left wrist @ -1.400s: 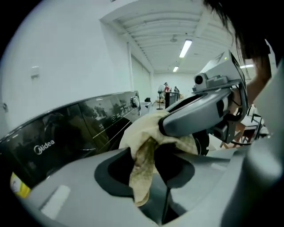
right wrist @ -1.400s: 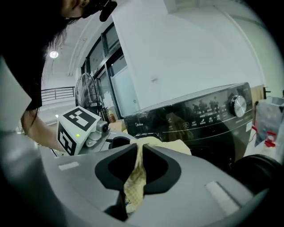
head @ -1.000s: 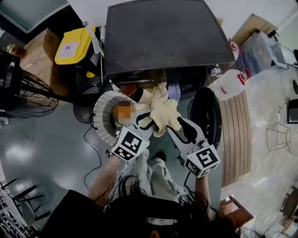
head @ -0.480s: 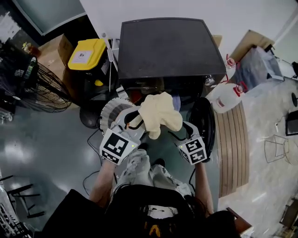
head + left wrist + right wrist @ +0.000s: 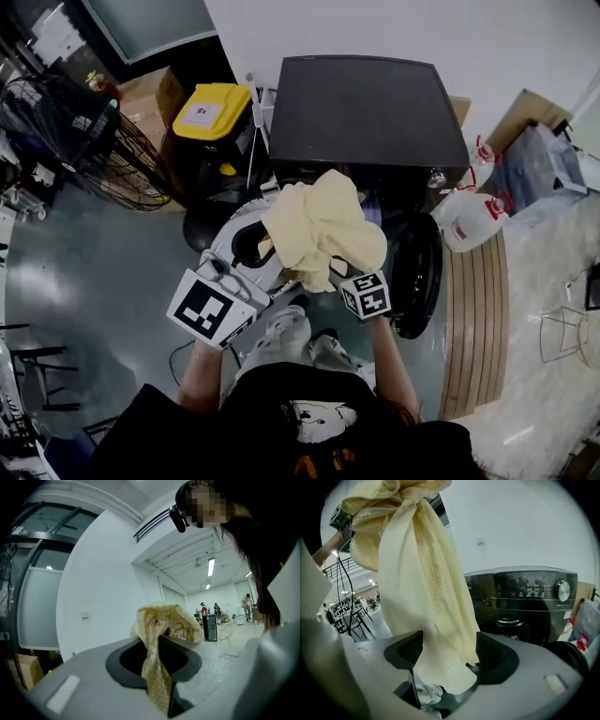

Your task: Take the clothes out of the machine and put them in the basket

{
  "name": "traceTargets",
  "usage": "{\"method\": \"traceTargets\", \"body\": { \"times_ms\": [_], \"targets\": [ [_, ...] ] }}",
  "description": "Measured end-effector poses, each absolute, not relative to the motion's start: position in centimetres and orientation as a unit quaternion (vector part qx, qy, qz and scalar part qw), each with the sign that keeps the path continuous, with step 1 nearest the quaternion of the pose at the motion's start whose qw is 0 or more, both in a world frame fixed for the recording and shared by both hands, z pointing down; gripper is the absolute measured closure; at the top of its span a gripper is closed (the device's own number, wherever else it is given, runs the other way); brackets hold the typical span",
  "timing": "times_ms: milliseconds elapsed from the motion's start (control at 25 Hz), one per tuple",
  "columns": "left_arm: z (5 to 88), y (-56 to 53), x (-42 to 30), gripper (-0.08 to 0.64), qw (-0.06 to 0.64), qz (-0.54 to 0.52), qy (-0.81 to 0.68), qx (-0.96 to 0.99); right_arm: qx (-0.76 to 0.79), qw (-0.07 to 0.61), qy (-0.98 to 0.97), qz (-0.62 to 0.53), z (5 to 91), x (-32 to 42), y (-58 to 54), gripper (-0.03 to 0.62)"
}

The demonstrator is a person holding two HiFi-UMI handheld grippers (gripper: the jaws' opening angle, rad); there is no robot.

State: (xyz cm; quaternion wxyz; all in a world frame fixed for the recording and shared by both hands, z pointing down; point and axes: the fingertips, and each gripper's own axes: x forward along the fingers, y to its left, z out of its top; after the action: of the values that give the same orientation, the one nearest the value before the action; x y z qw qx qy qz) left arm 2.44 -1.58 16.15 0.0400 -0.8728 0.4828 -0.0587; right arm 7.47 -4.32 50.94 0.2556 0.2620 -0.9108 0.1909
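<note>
Where the yellow cloth (image 5: 323,225) hangs: clear of the machine (image 5: 366,103), bunched in the air before its front edge and above the open door (image 5: 417,272).
Left gripper (image 5: 157,641): jaws pinched tight on a thin twisted strip of the cloth, which runs up out of them.
Right gripper (image 5: 445,651): jaws closed on a thicker fold. The fabric fills the gap between the pads and rises from it in a broad drape.
Why two holds: I judge that gripping it at two spots keeps the loose fabric gathered, so no tail drags over the drum's lip or the floor.
Basket (image 5: 225,234): the white rim off the machine's front left corner, below the left gripper, looks to be it, though cloth and gripper cover most of it.
Against a second ago: the cloth was then low at the drum opening, with both grippers stretched forward. Now it is lifted well up and drawn back toward the person, with the bundle leaning to the basket side.
Step in hand: carrying across. The drop into the basket is not yet made.
</note>
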Motion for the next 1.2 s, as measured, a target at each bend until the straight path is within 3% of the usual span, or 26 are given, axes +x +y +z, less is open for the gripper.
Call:
{"method": "traceTargets", "body": {
  "times_ms": [40, 120, 240, 280, 1000, 1200],
  "targets": [
    [15.5, -1.1, 2.2, 0.480, 0.043, -0.054, 0.488, -0.870, 0.256, 0.247, -0.915, 0.192, 50.6, 6.8, -4.2, 0.231],
    [14.4, -0.3, 1.7, 0.480, 0.047, -0.051, 0.500, -0.863, 0.244, 0.226, -0.922, 0.198, 49.8, 5.3, -4.1, 0.301],
    [13.7, 0.8, 0.6, 0.480, 0.051, -0.057, 0.519, -0.851, 0.249, 0.184, -0.926, 0.218, 48.4, 3.7, -4.0, 0.536],
    [13.6, 1.1, 0.1, 0.480, 0.051, -0.058, 0.526, -0.847, 0.251, 0.170, -0.925, 0.228, 47.9, 3.3, -3.9, 0.568],
    [14.2, 5.7, -17.2, 0.480, 0.037, -0.093, 0.667, -0.738, 0.147, -0.068, -0.911, 0.378, 32.8, -4.7, -4.3, 0.569],
    [15.9, 6.2, -22.2, 0.480, 0.026, -0.119, 0.677, -0.726, 0.114, -0.093, -0.916, 0.373, 28.5, -9.0, -3.9, 0.569]
  ]
}}
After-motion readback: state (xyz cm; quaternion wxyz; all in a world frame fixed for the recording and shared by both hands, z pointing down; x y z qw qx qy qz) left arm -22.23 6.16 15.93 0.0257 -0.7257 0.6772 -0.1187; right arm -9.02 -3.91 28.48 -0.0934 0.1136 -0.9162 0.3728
